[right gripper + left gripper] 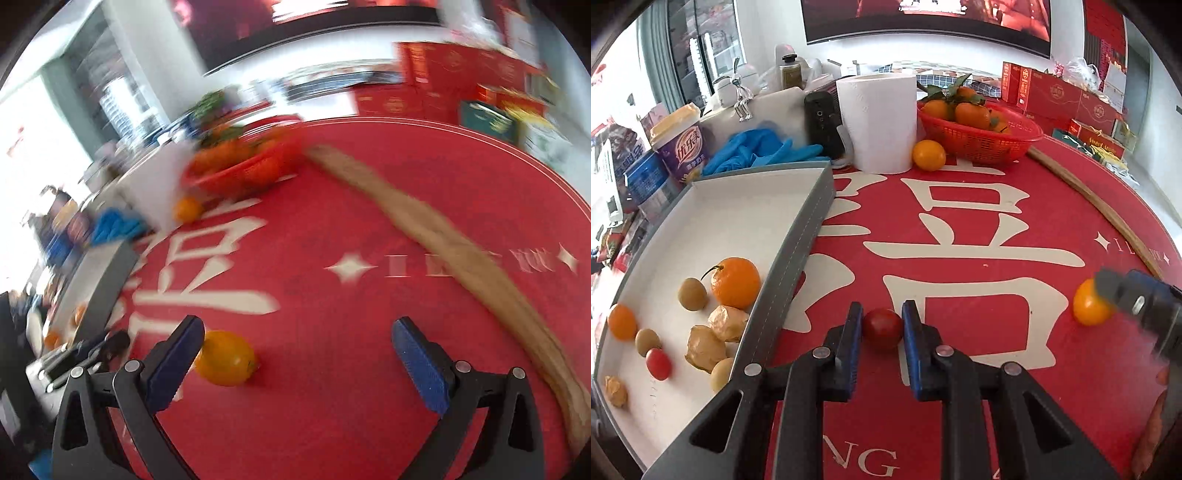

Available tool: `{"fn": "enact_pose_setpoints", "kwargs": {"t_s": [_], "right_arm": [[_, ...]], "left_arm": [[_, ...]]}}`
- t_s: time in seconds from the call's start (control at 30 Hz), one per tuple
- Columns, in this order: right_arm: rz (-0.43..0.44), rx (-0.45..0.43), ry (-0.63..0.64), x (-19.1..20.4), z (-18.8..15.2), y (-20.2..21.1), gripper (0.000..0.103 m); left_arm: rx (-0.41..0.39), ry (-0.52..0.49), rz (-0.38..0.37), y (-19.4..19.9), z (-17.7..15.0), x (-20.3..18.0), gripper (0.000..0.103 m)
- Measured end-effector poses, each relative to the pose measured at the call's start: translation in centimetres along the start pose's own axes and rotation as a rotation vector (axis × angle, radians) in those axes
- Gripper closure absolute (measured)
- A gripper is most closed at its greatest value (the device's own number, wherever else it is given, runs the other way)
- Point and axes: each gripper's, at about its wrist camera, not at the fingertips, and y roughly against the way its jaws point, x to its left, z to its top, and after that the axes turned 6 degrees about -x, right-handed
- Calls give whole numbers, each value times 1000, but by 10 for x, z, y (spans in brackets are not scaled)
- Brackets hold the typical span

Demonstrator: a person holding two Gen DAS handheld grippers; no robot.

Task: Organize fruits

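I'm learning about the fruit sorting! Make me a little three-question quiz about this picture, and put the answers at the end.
1. True or false: the left gripper has its jaws closed on a red cherry tomato.
2. Where does the grey tray with white lining sit, seen from the left wrist view? A) left of the held tomato B) right of it C) inside the red basket
3. Fill in: the right gripper has its jaws ____, with a yellow-orange fruit beside one pad.

Key: 1 true; 2 A; 3 open.
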Motion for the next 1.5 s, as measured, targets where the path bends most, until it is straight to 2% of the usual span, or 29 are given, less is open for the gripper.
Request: {"fn": "enact_pose_setpoints", "kwargs": {"t_s": [0.1,0.13,0.2,0.43,0.53,0.6,0.7,0.83,0.9,1.03,1.17,1.23,1.27,1.3,1.37,1.5], "right_arm": [[-30,48,147,31,-7,-11,1],[-85,70,215,43,-10,-17,1],[-136,96,272,52,-11,-25,1],[-150,105,291,51,-11,-29,2],[-142,83,305,59,-16,-19,28],[-125,69,318,64,-20,-11,69],[-105,73,290,64,-20,-8,71],[-13,104,161,45,-12,-3,76],[19,114,106,37,-8,0,80],[55,108,55,27,-2,11,80],[40,91,78,24,-2,14,79],[13,97,111,25,-6,11,65],[4,104,125,26,-9,9,38],[-9,102,137,27,-13,8,26],[-54,77,178,30,-18,8,26],[-121,73,259,38,-25,7,26]], "left_arm": [[-2,-21,21,-1,0,-8,79],[-3,-25,24,-1,0,-9,79],[-2,-23,23,-1,0,-8,79],[2,15,-6,-2,1,-1,76],[3,33,-20,-3,0,2,76],[4,36,-23,-3,0,3,76],[4,39,-25,-3,0,3,76],[4,44,-32,-3,0,4,76],[8,50,-53,-1,-1,6,80],[24,85,-112,5,-5,14,80],[11,71,-99,7,-9,16,80],[5,57,-88,8,-10,13,79],[4,46,-87,8,-10,11,72],[5,32,-91,7,-10,8,54],[20,-4,-108,5,-11,-1,27],[30,-20,-129,3,-10,-9,19]]}}
